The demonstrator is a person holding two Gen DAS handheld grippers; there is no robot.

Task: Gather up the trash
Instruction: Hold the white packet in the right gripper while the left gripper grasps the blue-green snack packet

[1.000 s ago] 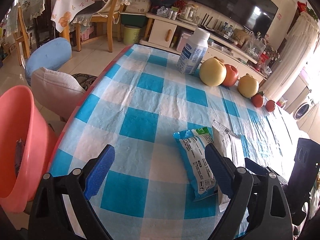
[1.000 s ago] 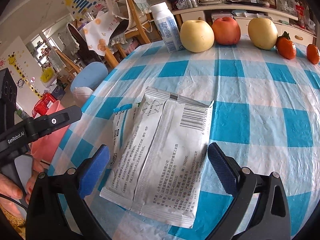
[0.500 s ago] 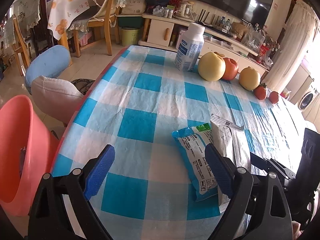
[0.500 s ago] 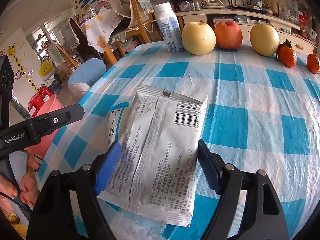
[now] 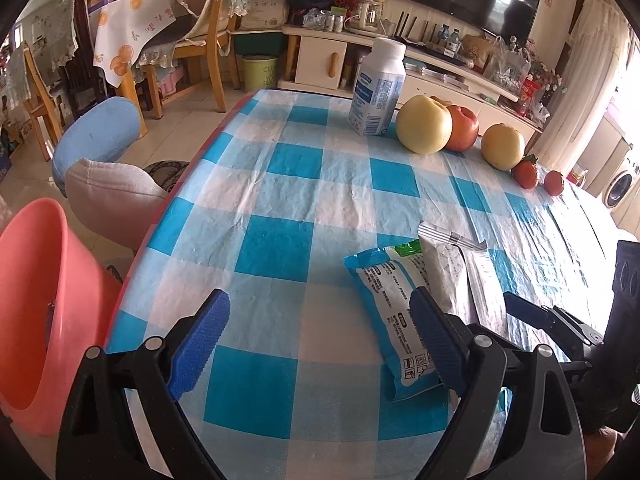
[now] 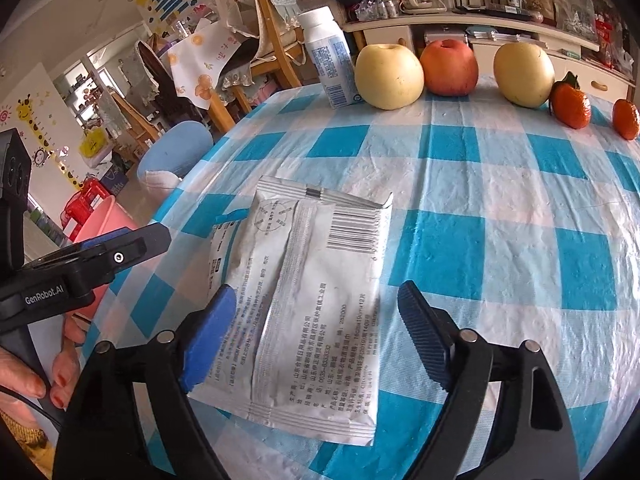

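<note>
Your right hand-held gripper (image 6: 316,334) has just been opening; its jaws now stand apart astride the silver wrapper (image 6: 316,312), not pressing it. The wrapper lies near the bench's near edge, long axis running away from you, partly over the blue packet (image 5: 394,320).

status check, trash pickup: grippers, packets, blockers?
Left gripper open, empty. Right gripper open astride silver packet, jaws just reopened, pads clear. Silver packet overlaps blue packet, both flat on table. Nothing blocking.
</note>
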